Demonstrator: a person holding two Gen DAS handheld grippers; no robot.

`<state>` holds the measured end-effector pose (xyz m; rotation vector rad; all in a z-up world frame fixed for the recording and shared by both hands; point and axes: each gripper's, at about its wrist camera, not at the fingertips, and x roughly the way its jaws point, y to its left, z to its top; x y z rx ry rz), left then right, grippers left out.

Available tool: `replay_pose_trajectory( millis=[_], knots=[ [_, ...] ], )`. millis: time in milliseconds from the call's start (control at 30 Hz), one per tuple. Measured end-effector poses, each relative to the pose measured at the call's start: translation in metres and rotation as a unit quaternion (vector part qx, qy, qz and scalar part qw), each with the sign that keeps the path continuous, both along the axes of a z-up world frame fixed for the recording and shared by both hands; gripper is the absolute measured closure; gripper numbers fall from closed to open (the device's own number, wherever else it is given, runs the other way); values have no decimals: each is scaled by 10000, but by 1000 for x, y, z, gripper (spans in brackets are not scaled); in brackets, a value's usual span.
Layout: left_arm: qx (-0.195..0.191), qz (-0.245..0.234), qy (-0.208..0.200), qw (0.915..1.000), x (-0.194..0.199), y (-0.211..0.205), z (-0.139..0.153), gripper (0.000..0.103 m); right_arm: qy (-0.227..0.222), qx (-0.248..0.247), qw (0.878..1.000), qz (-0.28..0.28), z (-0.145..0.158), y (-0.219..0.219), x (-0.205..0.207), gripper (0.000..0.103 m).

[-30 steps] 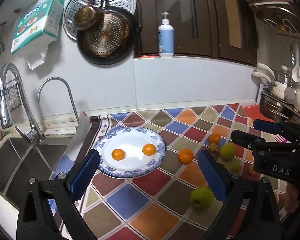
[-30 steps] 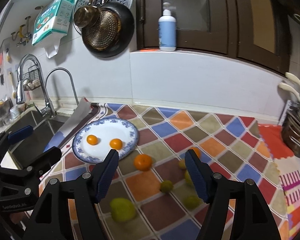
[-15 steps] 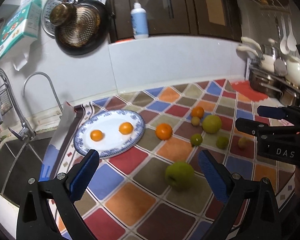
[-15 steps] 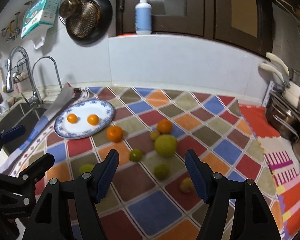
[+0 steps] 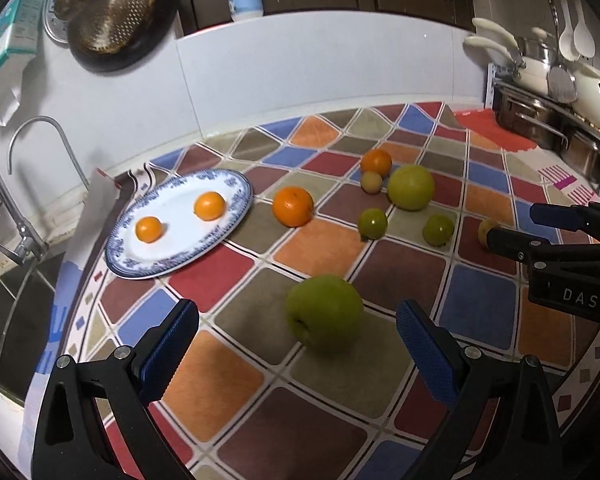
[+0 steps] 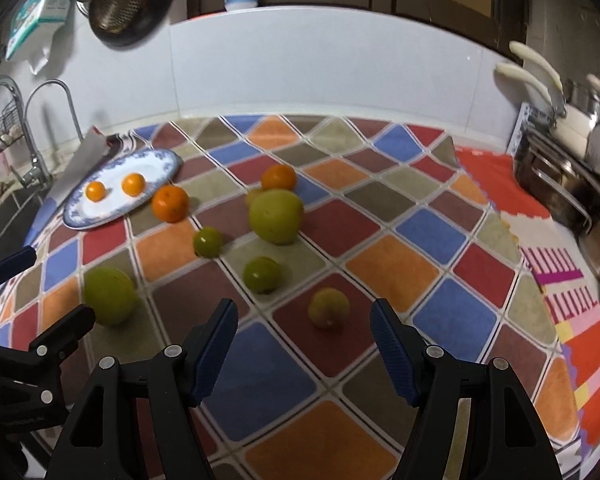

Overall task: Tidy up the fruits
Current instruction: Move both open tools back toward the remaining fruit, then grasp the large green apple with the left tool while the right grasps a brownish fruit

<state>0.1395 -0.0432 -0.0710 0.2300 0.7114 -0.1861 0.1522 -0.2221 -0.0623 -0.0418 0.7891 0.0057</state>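
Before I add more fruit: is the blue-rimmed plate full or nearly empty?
Nearly empty. The plate holds only two small oranges; most of its white centre is bare.

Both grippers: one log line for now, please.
left gripper: open, over green apple | right gripper: open, over yellow-green fruit | plate: two oranges

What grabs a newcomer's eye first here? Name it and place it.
The harlequin-patterned mat in red, blue and orange covers the counter, scattered with loose green and orange fruit. At its left edge a blue-rimmed plate holds two small oranges. Nearest, a large green apple lies ahead of the open left gripper.
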Motion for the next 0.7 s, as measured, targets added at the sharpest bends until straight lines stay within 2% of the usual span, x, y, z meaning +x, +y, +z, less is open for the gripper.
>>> replay_pose_trajectory(
  millis=[167,467,567,700],
  knots=[
    [16,10,123,9999,6,-6,-10,4,153,25,9999,-13,-11,-7,8,35],
    [-10,-3,397,9992,15,-8,-21,22,504,222,9985,29,-29,-13,24,50],
    [-60,0,416,9991,17,-8,-20,26,537,260,9982,50,-31,-13,27,51],
    [-86,-31,457,9989,22,-8,-19,36,530,303,9981,58,-31,-14,32,55]
  ],
)
